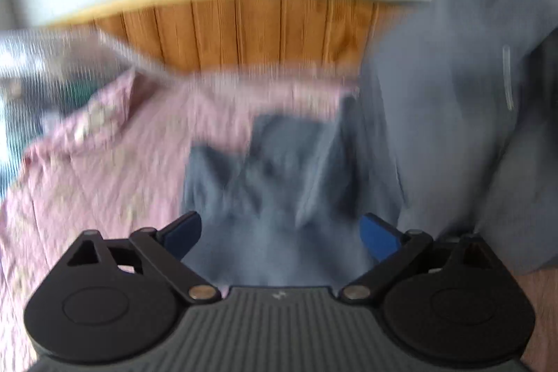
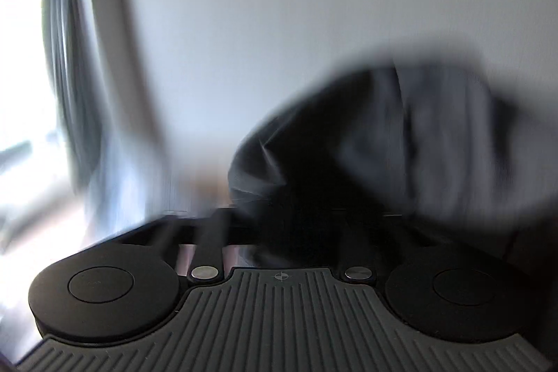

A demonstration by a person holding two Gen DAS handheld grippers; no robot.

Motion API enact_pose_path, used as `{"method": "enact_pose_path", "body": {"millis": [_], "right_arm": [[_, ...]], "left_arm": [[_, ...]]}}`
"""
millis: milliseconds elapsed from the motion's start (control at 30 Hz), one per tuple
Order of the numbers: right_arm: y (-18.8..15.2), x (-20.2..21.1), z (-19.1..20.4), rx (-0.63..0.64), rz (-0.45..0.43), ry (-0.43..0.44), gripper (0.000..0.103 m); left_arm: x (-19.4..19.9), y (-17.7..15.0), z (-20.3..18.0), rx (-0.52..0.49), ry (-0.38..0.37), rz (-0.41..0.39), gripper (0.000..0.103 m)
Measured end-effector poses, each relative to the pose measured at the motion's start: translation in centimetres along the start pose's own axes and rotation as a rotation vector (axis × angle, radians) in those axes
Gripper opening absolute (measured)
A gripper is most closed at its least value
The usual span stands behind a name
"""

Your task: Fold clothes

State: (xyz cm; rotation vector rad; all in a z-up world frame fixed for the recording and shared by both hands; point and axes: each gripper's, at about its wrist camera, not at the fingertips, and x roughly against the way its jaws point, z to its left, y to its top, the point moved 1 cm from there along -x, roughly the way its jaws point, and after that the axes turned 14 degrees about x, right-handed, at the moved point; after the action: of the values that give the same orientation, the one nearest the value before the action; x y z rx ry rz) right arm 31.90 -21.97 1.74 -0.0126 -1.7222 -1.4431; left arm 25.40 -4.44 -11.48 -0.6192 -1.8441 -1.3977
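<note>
Because the left gripper [image 1: 279,232] is seen with its blue-padded jaws spread wide and nothing between them, the grey garment [image 1: 279,169] in front of it is not held on that side, and a corner could be missed or only a single layer pinched if the jaws were closed through this much blur. The garment is seen crumpled against a pink shirt [image 1: 104,156] spread beneath a wooden headboard [image 1: 244,30], with more grey cloth rising at the right. In the right wrist view, dark cloth [image 2: 366,145] is bunched at the right gripper [image 2: 296,225], whose linkage looks drawn together as if clenched on it; the fingertips are hidden, so a shallow hold that slips cannot be ruled out.
</note>
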Motion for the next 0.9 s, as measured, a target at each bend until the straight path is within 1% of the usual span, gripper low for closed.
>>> {"method": "enact_pose_path", "body": {"millis": [33,67,100,133,167,200,233,267,333,367,433,500,567,600,667,700,767,800,833,867,900], "right_arm": [[-3.7,-0.9,-0.2,-0.028,0.077,-0.032,0.031],[-7.4,-1.9,-0.3,-0.056,0.155,-0.064,0.035],[-11.2,-1.0,-1.1,-0.142,0.162,-0.092,0.050],[-14.6,0.1,-2.5,-0.262,0.162,-0.125,0.064],[-18.3,1.2,-4.2,-0.391,0.180,-0.168,0.063],[-21.5,2.1,-5.7,-0.491,0.201,-0.194,0.061],[-24.7,3.1,-7.1,-0.582,0.222,-0.213,0.060],[-26.7,3.6,-8.2,-0.642,0.247,-0.232,0.059],[-28.4,3.8,-9.8,-0.692,0.245,-0.253,0.060],[-28.7,3.9,-10.3,-0.701,0.227,-0.260,0.063],[-28.7,3.8,-10.9,-0.699,0.189,-0.283,0.075],[-28.1,3.9,-10.9,-0.665,0.171,-0.326,0.082],[-27.6,4.0,-10.9,-0.592,0.193,-0.397,0.081],[-28.0,5.0,-10.8,-0.563,0.191,-0.418,0.082],[-28.3,6.5,-10.0,-0.528,0.162,-0.438,0.082],[-28.7,7.1,-9.8,-0.521,0.156,-0.442,0.082],[-30.4,8.1,-9.4,-0.534,0.166,-0.440,0.082],[-31.1,8.4,-9.2,-0.548,0.175,-0.435,0.082],[-31.7,8.8,-9.0,-0.567,0.182,-0.428,0.079],[-32.3,9.3,-9.1,-0.596,0.171,-0.426,0.077],[-32.9,9.9,-9.1,-0.628,0.155,-0.424,0.076]], "left_arm": [[-0.1,-0.8,-0.1,-0.007,-0.007,0.016,0.099],[-0.2,-1.5,-0.2,-0.015,-0.014,0.032,0.099],[-0.3,-2.3,-0.4,-0.024,-0.022,0.048,0.099],[-0.5,-2.7,-1.0,-0.046,-0.038,0.067,0.099],[-0.6,-3.2,-1.8,-0.071,-0.054,0.082,0.099],[-0.7,-3.5,-3.2,-0.106,-0.072,0.080,0.099],[-0.8,-3.8,-4.6,-0.142,-0.089,0.078,0.099],[-0.9,-4.1,-6.0,-0.179,-0.107,0.073,0.099],[-0.7,-4.6,-9.4,-0.278,-0.144,0.035,0.099],[-0.6,-5.0,-11.4,-0.333,-0.158,0.013,0.100],[-0.8,-5.8,-15.3,-0.452,-0.185,-0.030,0.100],[-1.1,-7.0,-18.5,-0.572,-0.188,-0.088,0.100],[-1.5,-8.6,-21.0,-0.714,-0.177,-0.164,0.100],[-1.6,-9.5,-22.0,-0.793,-0.170,-0.202,0.100],[-2.6,-11.8,-23.1,-0.951,-0.152,-0.269,0.101],[-2.9,-12.5,-23.6,-1.011,-0.148,-0.295,0.102],[-2.0,-9.7,-23.9,-0.919,-0.216,-0.264,0.102],[-1.5,-8.2,-24.1,-0.872,-0.249,-0.248,0.094],[-1.1,-6.8,-24.2,-0.826,-0.282,-0.233,0.062],[-0.6,-5.4,-24.4,-0.779,-0.315,-0.217,0.033],[-0.1,-3.9,-24.5,-0.732,-0.347,-0.201,0.014]]}}
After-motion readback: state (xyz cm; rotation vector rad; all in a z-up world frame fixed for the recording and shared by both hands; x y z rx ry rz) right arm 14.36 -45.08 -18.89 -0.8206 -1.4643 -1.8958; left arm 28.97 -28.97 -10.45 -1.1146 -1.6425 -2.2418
